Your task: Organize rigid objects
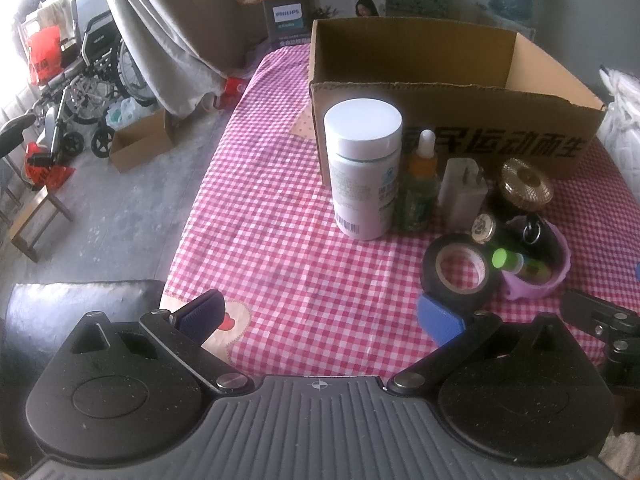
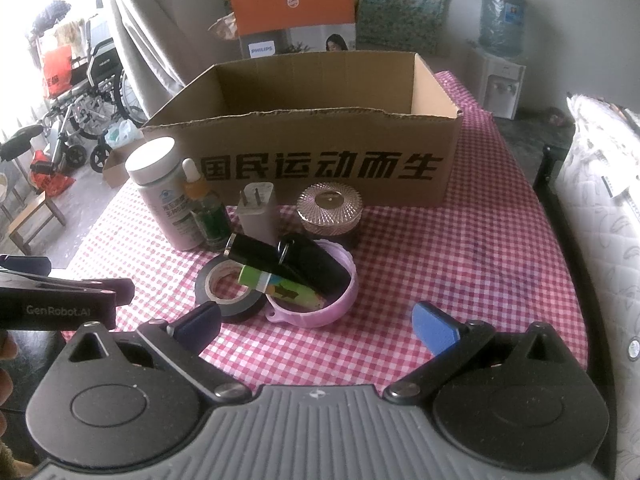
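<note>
Left wrist view: left gripper [image 1: 320,316] spread wide, holding nothing; white bottle [image 1: 363,168] ahead
Right wrist view: right gripper [image 2: 316,320] spread wide, empty
Items: dropper bottle [image 2: 202,204], charger [image 2: 257,213], gold-lidded jar [image 2: 330,210], tape roll [image 2: 230,290], pink lid [image 2: 344,300] clustered before cardboard box [image 2: 320,168]
Progress: seemingly unstarted; box interior hidden; everything left

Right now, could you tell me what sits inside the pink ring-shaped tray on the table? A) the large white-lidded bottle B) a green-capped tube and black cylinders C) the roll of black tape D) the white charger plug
B: the pink tray holds the green-capped tube and black cylinders; the other items stand outside it.
</note>
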Motion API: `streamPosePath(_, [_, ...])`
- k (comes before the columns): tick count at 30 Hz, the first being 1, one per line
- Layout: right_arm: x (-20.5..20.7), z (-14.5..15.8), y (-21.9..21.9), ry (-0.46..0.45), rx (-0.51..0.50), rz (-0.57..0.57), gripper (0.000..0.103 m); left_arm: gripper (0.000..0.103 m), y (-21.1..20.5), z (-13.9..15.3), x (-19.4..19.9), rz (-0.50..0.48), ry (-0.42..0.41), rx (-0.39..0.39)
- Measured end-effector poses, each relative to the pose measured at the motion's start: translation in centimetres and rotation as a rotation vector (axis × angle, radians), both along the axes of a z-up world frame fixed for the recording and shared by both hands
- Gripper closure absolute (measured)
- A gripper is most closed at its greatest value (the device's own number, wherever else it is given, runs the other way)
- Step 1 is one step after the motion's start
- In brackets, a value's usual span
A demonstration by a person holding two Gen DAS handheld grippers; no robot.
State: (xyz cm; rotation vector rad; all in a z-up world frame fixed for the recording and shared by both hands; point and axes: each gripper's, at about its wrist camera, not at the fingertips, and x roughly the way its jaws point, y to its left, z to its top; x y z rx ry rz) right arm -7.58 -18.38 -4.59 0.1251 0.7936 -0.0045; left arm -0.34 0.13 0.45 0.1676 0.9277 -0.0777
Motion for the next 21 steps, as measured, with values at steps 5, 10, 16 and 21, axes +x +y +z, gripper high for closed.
streamPosePath(5, [0.04,-0.04,-0.01,0.0,0.0,-0.001,0.0,0.0,-0.06,-0.35,0.08,0.001,0.0,0.001])
streamPosePath(10, [0.01,-0.08,0.1,0.0,0.001,0.0,0.0,0.0,0.04,-0.57,0.08,0.002,0.001,0.0])
streamPosePath(16, [0.05,-0.12,0.09,0.001,0.001,0.0,0.0,0.0,0.05,-0.57,0.09,0.002,0.001,0.001])
streamPosePath(21, [0.0,-0.2,0.2,0.001,0.002,0.0,0.0,0.0,0.03,-0.56,0.11,0.001,0.002,0.0])
